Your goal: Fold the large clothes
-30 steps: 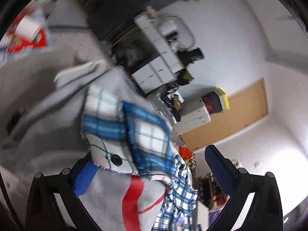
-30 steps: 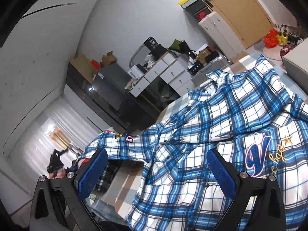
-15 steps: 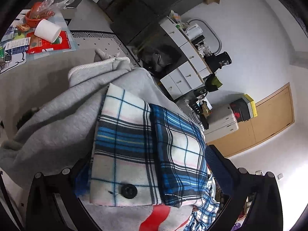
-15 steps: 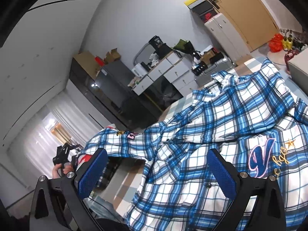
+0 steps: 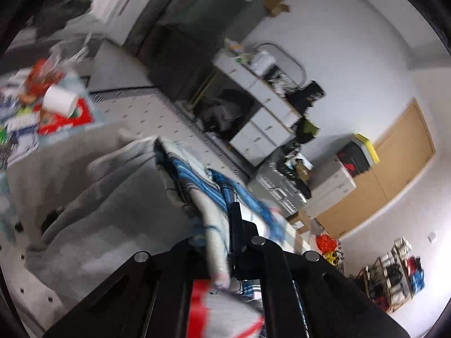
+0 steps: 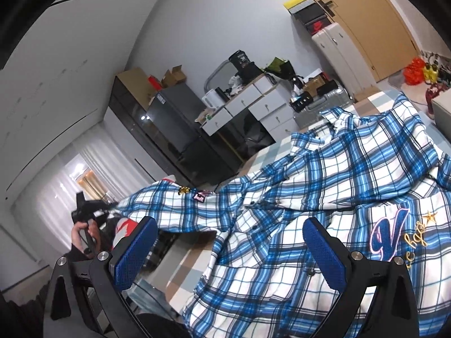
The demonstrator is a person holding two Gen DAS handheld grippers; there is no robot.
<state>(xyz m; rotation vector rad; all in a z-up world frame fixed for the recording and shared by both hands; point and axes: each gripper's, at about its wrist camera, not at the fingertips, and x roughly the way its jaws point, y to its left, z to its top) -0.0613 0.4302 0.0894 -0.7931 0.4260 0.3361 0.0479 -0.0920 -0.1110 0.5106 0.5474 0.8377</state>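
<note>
1. Now that the left hand-held gripper [image 5: 229,225] has snapped closed, it's got the cuff of the blue-and-white plaid flannel shirt [image 6: 324,197] pinched between its black fingers. A second ago the same jaws were wide open with the cuff just lying between them, so that's the grab done.
2. The cuff sits on top of a grey sweatshirt with a red stripe [image 5: 107,214], and in the right wrist view the sleeve looks pulled out a bit taut toward the person's hand [image 6: 84,233].
3. The rest of the shirt is spread rumpled over the checked worktop [image 6: 270,152], embroidered "V" up.
4. The right hand-held gripper [image 6: 231,250] hovers over the shirt front, blue pads wide apart, holding nothing.
5. My guess: the sleeve gets folded in next.
</note>
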